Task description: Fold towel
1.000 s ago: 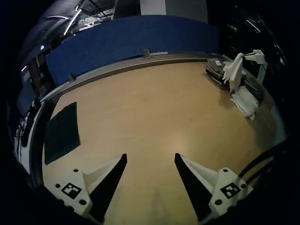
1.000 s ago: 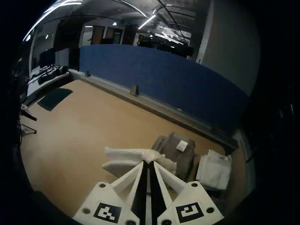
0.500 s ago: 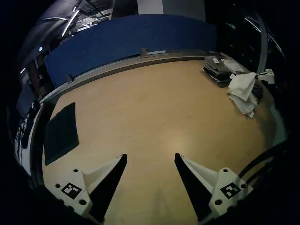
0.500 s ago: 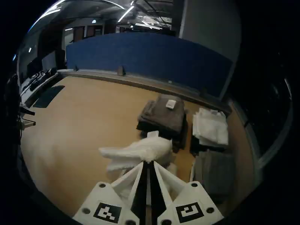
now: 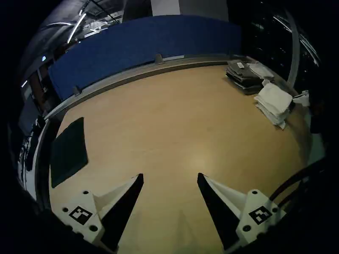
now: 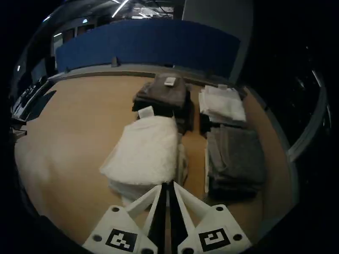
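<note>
A folded white towel [image 6: 144, 154] lies flat on top of a low pile of white towels [image 6: 127, 190] near the table's right end. My right gripper [image 6: 168, 185] is shut at this towel's near edge, its fingers pinching the cloth. From the left gripper view the same white pile [image 5: 273, 100] shows far off at the right. My left gripper [image 5: 169, 175] hovers open over bare wood with nothing between its fingers.
Around the white pile stand a dark grey stack [image 6: 165, 95], a second white stack [image 6: 222, 106] and a grey stack [image 6: 235, 158]. A dark green towel [image 5: 68, 152] lies flat at the table's left. A blue divider [image 5: 144, 42] runs along the far edge.
My right gripper has swung down and carried the white towel from mid-air onto the white pile, where it now lies flat. The left gripper has hardly moved.
</note>
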`<move>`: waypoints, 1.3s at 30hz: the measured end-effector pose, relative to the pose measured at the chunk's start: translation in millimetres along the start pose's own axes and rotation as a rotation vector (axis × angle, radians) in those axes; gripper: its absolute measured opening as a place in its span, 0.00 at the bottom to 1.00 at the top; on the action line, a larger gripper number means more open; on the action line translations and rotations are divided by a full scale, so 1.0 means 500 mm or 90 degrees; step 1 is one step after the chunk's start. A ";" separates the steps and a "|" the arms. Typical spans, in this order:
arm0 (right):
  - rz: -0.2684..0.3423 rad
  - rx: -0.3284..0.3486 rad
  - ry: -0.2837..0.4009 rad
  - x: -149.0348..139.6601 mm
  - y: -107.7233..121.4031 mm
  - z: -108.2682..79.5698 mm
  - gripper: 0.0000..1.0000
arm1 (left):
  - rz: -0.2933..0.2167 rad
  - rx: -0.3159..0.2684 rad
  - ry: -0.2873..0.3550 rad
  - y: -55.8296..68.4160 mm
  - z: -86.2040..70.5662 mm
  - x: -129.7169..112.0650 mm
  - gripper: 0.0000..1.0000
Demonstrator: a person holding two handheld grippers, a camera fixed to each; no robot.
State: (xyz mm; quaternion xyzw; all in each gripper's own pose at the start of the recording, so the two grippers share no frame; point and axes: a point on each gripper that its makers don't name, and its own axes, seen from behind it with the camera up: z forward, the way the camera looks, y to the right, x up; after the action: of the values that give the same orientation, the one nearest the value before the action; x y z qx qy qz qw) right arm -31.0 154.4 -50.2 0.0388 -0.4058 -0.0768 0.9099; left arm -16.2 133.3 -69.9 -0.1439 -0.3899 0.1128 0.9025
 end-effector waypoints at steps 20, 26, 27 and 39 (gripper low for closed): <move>0.042 -0.028 -0.047 -0.109 0.012 0.061 0.07 | 0.006 0.007 -0.001 -0.002 -0.004 -0.004 0.94; 0.047 -0.054 -0.038 -0.109 0.028 0.037 0.47 | 0.006 0.005 0.001 -0.002 -0.001 0.001 0.94; 0.048 -0.056 -0.035 -0.109 0.029 0.033 0.50 | 0.006 0.005 0.002 -0.002 -0.001 0.002 0.94; 0.061 -0.058 0.036 -0.036 0.017 -0.009 1.00 | 0.009 0.000 0.006 -0.003 0.001 0.011 0.94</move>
State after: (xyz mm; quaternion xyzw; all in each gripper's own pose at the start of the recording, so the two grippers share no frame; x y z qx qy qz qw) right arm -38.4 165.9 -65.1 -0.0200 -0.3771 -0.0501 0.9246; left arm -12.9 133.5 -65.3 -0.1470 -0.3843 0.1182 0.9037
